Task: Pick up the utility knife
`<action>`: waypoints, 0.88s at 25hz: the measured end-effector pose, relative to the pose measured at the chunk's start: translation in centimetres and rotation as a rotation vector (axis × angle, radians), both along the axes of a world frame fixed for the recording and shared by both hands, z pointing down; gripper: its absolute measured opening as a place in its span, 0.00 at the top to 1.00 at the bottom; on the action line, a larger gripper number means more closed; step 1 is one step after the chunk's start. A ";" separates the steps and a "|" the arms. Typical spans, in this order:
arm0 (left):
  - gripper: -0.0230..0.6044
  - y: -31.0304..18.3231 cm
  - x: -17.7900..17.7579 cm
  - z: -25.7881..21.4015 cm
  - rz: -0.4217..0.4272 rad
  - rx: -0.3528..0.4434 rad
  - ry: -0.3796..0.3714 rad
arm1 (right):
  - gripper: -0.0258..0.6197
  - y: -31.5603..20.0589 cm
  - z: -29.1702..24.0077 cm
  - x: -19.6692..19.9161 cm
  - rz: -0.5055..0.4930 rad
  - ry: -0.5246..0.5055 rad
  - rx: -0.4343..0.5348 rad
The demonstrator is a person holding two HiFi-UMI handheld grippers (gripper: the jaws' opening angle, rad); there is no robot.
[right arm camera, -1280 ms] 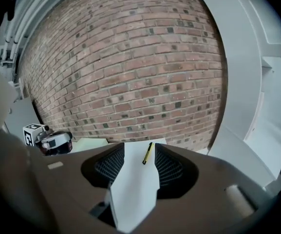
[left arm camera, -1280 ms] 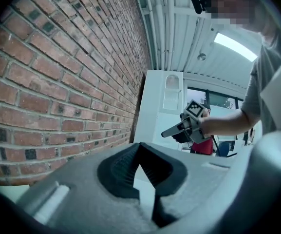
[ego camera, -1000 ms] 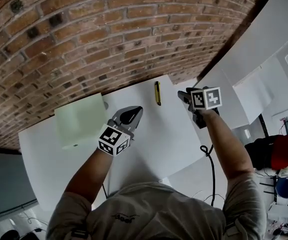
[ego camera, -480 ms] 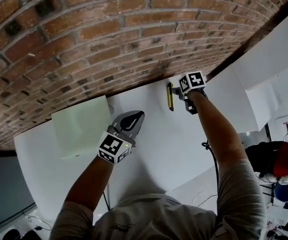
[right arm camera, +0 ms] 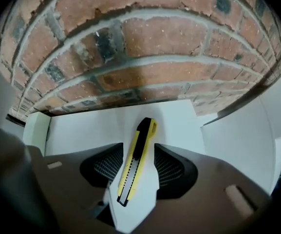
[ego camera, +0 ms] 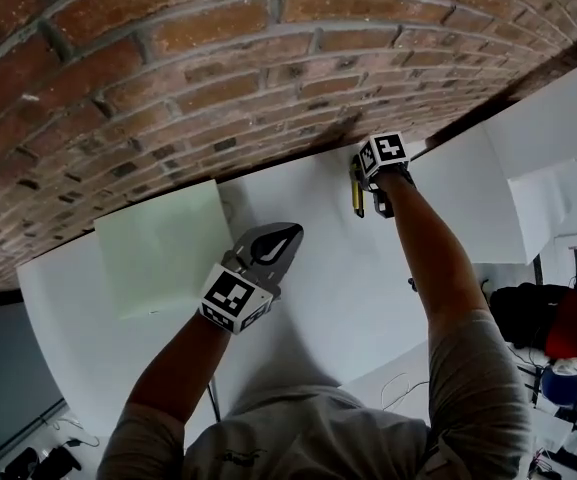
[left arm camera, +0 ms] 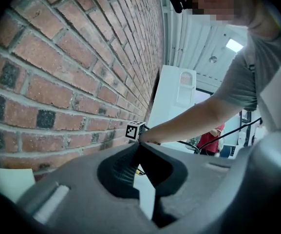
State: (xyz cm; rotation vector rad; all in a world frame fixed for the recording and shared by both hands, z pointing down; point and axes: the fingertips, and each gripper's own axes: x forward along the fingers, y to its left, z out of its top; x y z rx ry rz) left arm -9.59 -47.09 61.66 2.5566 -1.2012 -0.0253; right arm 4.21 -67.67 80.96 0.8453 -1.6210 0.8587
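Against the brick wall, at the far edge of the white worktop, a yellow and black utility knife lies flat with one end pointing toward the bricks. The person's right arm is stretched out to it, and the right gripper sits low over the worktop with its jaws spread, one on each side of the knife's handle. From the right gripper view the knife runs up the gap at a slight slant. Its near end is closer to the left-hand jaw, though I can't quite tell whether that ribbed pad is brushing it or just shy of it. Neither jaw is pinching it, and the knife rests on the worktop. The left gripper is held well apart from all this, nearer the person and over the middle of the worktop. Its jaws are pressed together at the tips with nothing between them. Just beside it, to its left, a pale green sheet lies flat on the worktop.
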 end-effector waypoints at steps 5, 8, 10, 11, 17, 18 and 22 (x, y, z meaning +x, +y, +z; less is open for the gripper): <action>0.97 -0.4 -0.1 0.4 -0.002 -0.010 0.018 | 0.63 0.1 1.4 0.5 0.013 0.049 0.021; 0.97 -0.3 0.1 0.8 -0.006 -0.033 0.027 | 0.77 0.7 1.6 0.5 0.010 0.007 0.029; 0.97 -0.2 0.3 0.4 -0.004 -0.026 0.021 | 0.77 1.2 1.4 0.7 0.024 -0.034 0.027; 0.97 -0.3 0.4 0.1 -0.002 -0.016 0.014 | 0.77 1.3 1.1 0.8 0.037 -0.059 0.027; 0.97 -0.2 1.4 -2.0 -0.007 -0.004 -0.006 | 0.77 1.8 -1.8 2.6 0.063 -0.142 0.070; 0.97 -0.1 1.7 -2.5 -0.007 0.001 -0.007 | 0.77 1.8 -2.4 3.0 0.067 -0.151 0.080; 0.97 -0.1 3.4 -4.5 0.009 0.031 -0.014 | 0.77 1.8 -5.1 4.6 0.086 -0.185 0.118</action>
